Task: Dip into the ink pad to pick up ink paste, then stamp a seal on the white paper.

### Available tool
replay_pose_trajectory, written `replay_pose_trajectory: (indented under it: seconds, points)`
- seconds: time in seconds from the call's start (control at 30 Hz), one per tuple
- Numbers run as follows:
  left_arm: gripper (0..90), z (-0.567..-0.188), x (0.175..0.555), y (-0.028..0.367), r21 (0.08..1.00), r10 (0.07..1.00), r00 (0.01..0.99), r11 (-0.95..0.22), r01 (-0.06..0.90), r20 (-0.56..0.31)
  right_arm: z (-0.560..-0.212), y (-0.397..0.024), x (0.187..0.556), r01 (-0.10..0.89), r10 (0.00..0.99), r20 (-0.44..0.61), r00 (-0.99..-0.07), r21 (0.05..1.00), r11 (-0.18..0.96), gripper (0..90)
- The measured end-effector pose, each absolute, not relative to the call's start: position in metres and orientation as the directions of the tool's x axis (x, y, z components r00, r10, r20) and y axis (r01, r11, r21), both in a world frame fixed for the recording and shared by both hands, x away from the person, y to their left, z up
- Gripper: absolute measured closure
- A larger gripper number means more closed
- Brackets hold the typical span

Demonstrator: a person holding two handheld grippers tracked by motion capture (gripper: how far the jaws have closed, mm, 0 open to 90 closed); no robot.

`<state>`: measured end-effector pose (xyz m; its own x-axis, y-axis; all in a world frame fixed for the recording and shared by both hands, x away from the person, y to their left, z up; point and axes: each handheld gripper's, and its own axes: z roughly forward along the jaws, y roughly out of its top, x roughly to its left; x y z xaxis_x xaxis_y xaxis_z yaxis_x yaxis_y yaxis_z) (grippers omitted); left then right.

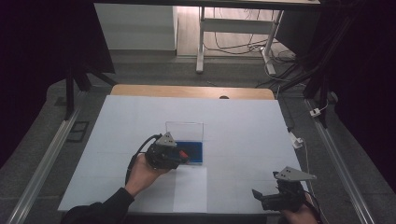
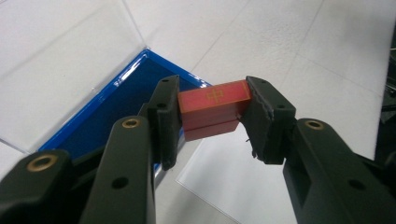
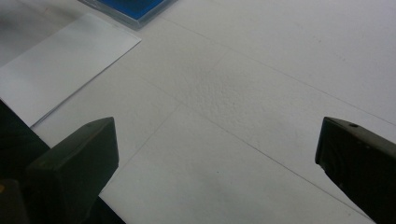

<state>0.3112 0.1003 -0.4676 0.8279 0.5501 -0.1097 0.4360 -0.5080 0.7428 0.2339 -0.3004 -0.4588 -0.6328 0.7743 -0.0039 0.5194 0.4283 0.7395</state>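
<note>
My left gripper was clamped on a small red block bearing a gold mark, held just above the near edge of the blue-lined clear case at mid-table. My right gripper sat well apart at the near right, jaws spread wide over the white table cover, holding nothing.
</note>
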Motion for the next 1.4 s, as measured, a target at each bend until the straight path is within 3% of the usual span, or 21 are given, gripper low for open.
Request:
replay_pose_trajectory:
  seconds: [0.67,1.4]
  points:
    - [57.6,-0.459,0.284,0.099,0.757,0.518,0.848,-0.510,0.407,-0.107,-0.459,-0.302,0.234,0.523,0.777,0.008,-0.629,0.745,0.415,0.0]
    - [57.7,-0.491,0.270,0.073,0.707,0.472,0.874,-0.578,0.408,-0.119,-0.459,-0.301,0.234,0.521,0.772,0.001,-0.635,0.739,0.427,0.0]
